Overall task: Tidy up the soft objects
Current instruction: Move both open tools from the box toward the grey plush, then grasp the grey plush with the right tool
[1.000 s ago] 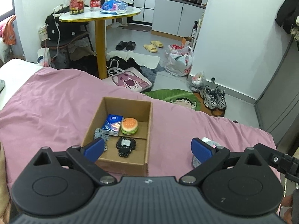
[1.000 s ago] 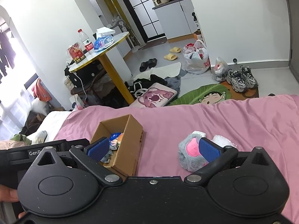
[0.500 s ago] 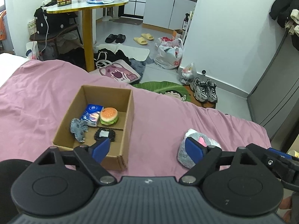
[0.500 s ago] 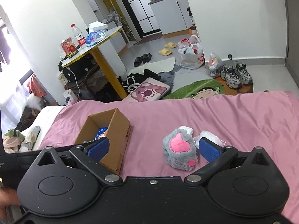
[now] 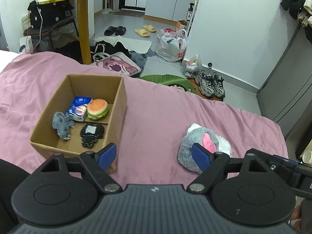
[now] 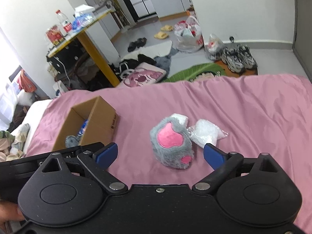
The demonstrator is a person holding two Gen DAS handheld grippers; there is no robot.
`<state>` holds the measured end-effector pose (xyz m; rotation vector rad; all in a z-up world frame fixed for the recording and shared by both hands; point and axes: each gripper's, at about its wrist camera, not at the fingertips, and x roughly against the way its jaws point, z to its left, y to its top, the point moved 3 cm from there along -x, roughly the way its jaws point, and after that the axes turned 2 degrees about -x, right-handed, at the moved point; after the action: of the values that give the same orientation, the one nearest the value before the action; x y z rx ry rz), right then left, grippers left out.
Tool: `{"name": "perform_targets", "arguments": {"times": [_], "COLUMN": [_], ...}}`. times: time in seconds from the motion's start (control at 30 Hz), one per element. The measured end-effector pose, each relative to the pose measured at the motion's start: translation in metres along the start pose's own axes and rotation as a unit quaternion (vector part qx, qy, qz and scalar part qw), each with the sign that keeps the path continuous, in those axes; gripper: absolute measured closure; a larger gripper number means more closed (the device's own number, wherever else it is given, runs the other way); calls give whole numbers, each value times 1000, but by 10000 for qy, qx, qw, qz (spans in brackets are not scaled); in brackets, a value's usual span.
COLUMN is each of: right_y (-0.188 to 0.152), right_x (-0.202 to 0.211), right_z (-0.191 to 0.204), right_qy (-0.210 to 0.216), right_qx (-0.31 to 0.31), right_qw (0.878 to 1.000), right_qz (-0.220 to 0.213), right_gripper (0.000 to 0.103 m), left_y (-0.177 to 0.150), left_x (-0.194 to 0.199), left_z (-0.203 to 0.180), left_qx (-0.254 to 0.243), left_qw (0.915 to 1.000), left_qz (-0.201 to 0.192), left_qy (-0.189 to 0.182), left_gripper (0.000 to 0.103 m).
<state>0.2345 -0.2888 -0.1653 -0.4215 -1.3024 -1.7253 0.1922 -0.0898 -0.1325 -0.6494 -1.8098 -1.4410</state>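
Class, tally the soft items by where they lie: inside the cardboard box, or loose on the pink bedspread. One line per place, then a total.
Inside the cardboard box: 4 (tissue pack, burger toy, grey knitted piece, black knitted piece)
On the pink bedspread: 2 (grey plush paw, white bagged item)
Total: 6

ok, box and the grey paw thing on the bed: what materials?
Box: brown corrugated cardboard by the look, matte, with raw cut edges and folded flaps. Grey paw toy: shaggy synthetic plush, fuzzy pile, with smoother pink pads; the filling can't be seen.

Right gripper (image 6: 160, 154) jaws just closing, spread above grey paw plush (image 6: 172, 142), not touching.
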Motion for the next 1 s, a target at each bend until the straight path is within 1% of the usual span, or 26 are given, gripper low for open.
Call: {"name": "perform_targets", "arguments": {"times": [0.2,0.3,0.33,0.37,0.4,0.43,0.47,0.53,0.57,0.63,0.73,0.83,0.87,0.93,1.0], "right_y": [-3,-4,-5,-5,-6,-3,-3,-3,-2,-3,-3,-2,0,2,5], "right_x": [-25,-35,-39,-42,-45,-48,-51,-58,-60,-67,-78,-91,-95,-98,-95], "right_z": [-4,1,3,4,5,6,5,4,4,7,12,7,3,-5,-12], "right_qy": [-130,-139,-155,-163,-165,-179,-228,-313,-310,-300,-328,-431,-519,-595,-501], "right_qx": [55,156,197,224,243,260,268,273,273,338,432,336,297,182,-56], "right_qw": [9991,9984,9980,9977,9974,9971,9968,9960,9957,9947,9931,9919,9914,9911,9927], "right_qz": [395,534,575,621,660,693,720,787,827,922,1039,1151,1166,1175,1097], "right_gripper": [24,30,31,34,38,40,41,42,42,42,43,52,58,61,64], "left_y": [-4,-2,-1,0,1,1,2,3,3,4,5,5,5,5,6], "left_x": [-24,-35,-37,-40,-42,-45,-47,-54,-58,-64,-73,-81,-84,-90,-95], "left_z": [-2,-1,-2,-2,-3,-3,-2,-1,-1,-1,0,1,1,0,-1], "left_qx": [176,270,281,281,272,273,291,344,353,347,400,464,487,525,550], "left_qw": [9994,9989,9988,9987,9986,9985,9982,9974,9971,9966,9955,9944,9940,9932,9926], "left_qz": [228,329,345,363,389,423,453,547,582,638,715,787,812,853,892], "left_qy": [-169,-170,-184,-203,-217,-235,-262,-320,-350,-397,-474,-538,-554,-595,-612], "left_gripper": [21,23,26,28,33,37,39,42,42,47,49,50,50,50,50]}}
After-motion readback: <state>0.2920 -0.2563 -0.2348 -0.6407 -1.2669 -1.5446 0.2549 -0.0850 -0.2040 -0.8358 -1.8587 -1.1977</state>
